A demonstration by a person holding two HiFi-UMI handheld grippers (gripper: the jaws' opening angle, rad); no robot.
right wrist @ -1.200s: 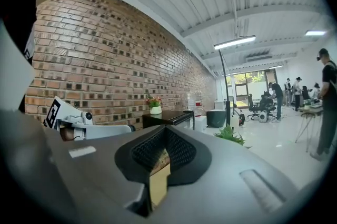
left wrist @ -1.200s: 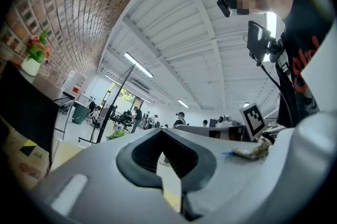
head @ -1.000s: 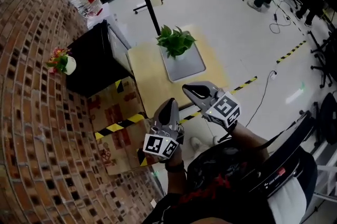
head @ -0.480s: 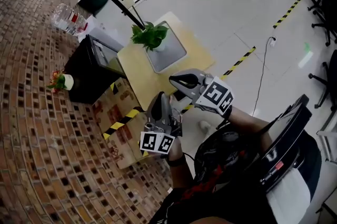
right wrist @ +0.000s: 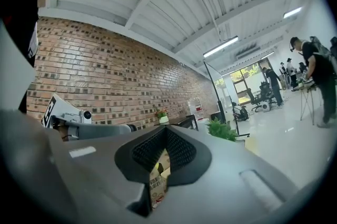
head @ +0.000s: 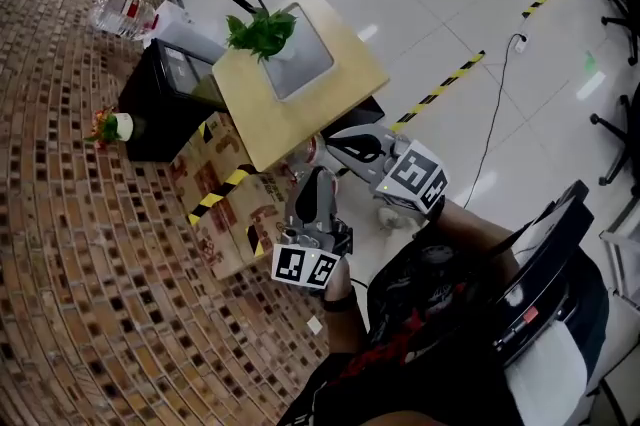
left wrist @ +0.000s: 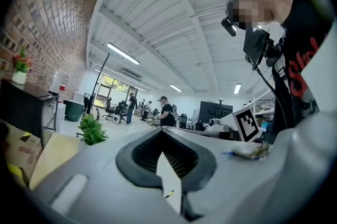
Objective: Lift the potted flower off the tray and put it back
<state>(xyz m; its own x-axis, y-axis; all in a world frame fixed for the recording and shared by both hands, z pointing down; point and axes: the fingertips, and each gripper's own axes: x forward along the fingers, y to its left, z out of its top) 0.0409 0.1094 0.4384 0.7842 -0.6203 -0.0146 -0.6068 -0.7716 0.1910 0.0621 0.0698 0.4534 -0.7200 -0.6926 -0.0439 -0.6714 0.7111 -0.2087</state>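
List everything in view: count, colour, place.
potted plant: one, green leaves, at the tray's far end
tray: one, grey, on the table
table: one, light wood, beside the cabinet
cabinet: one, black, against the brick wall
flower pot: one, white with red flowers, on the cabinet
water jug: one, clear, beyond the cabinet
cardboard boxes: count unclear, brown with yellow-black tape, below the table's near edge
left gripper: one, grey, shut, empty, short of the table
right gripper: one, grey, shut, empty, at the table's near edge
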